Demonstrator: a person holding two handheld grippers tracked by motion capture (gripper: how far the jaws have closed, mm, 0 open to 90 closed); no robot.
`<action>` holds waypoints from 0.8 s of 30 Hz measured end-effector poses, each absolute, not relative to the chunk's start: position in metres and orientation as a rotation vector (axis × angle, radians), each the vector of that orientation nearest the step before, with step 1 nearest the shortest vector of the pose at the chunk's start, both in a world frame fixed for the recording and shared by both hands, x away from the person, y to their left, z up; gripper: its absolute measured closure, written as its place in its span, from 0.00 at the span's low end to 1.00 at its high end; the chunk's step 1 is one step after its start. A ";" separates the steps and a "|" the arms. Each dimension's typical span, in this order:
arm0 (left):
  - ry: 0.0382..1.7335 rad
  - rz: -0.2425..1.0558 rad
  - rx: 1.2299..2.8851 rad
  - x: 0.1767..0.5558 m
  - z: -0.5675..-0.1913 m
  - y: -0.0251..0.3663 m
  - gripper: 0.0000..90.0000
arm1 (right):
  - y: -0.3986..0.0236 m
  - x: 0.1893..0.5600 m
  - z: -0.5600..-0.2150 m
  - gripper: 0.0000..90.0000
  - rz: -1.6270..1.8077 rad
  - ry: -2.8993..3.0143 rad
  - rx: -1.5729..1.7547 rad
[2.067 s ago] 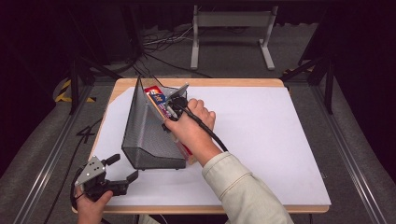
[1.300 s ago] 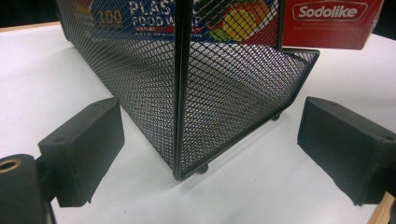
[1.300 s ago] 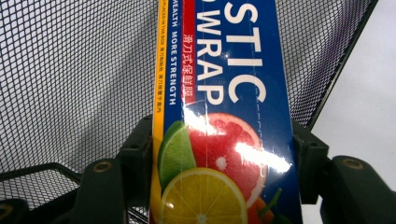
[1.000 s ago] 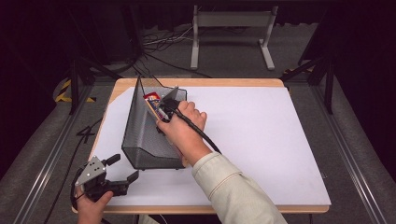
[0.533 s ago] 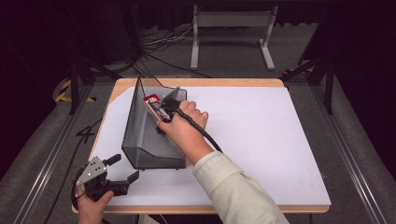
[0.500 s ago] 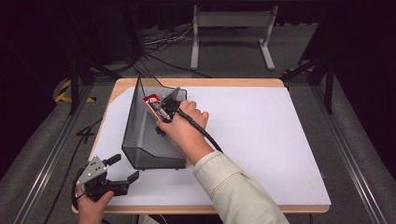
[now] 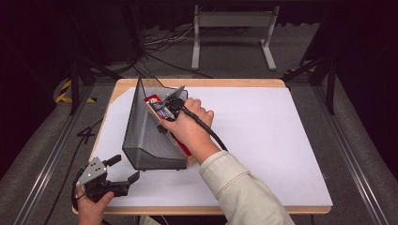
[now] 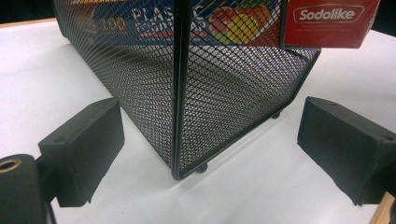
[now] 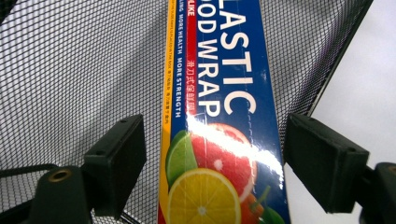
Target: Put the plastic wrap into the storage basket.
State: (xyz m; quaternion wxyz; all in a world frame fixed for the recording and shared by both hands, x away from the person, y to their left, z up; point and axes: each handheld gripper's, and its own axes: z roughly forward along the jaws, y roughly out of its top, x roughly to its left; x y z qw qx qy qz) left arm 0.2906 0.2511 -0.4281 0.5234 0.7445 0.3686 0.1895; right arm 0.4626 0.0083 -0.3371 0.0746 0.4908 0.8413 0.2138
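A black wire basket (image 7: 150,129) stands near the counter's (image 7: 281,140) left edge. A long plastic wrap box (image 9: 219,116) leans inside it. The right claw (image 7: 170,107) is open, with the box between its jaws but not touching. The left claw (image 7: 123,172) is open too, near the front left corner.

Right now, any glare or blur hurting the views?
Right gripper view: a white glare streak crosses the plastic wrap box, washing out print there; text above stays readable. Left gripper view: mesh organizer sharp, near fingers slightly soft. High view: evenly lit table, dark surroundings.
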 end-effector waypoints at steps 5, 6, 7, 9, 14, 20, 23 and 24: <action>0.877 0.456 1.777 0.294 -0.428 0.250 0.09 | -0.003 0.454 -0.321 0.24 0.749 2.515 1.417; 0.876 0.453 1.783 0.295 -0.428 0.249 0.09 | -0.005 0.452 -0.317 0.24 0.770 2.509 1.414; 0.875 0.454 1.781 0.295 -0.428 0.248 0.09 | -0.009 0.449 -0.312 0.24 0.809 2.500 1.397; 0.870 0.452 1.784 0.296 -0.428 0.246 0.09 | -0.016 0.445 -0.304 0.24 0.860 2.488 1.372; 0.869 0.448 1.787 0.296 -0.427 0.245 0.09 | -0.038 0.434 -0.289 0.24 0.962 2.463 1.320; 0.872 0.451 1.785 0.296 -0.427 0.245 0.09 | -0.070 0.422 -0.273 0.24 1.101 2.409 1.257; 0.874 0.452 1.790 0.296 -0.427 0.246 0.09 | -0.089 0.420 -0.265 0.23 1.154 2.403 1.248; 0.872 0.450 1.790 0.296 -0.428 0.246 0.09 | -0.093 0.419 -0.264 0.23 1.172 2.393 1.251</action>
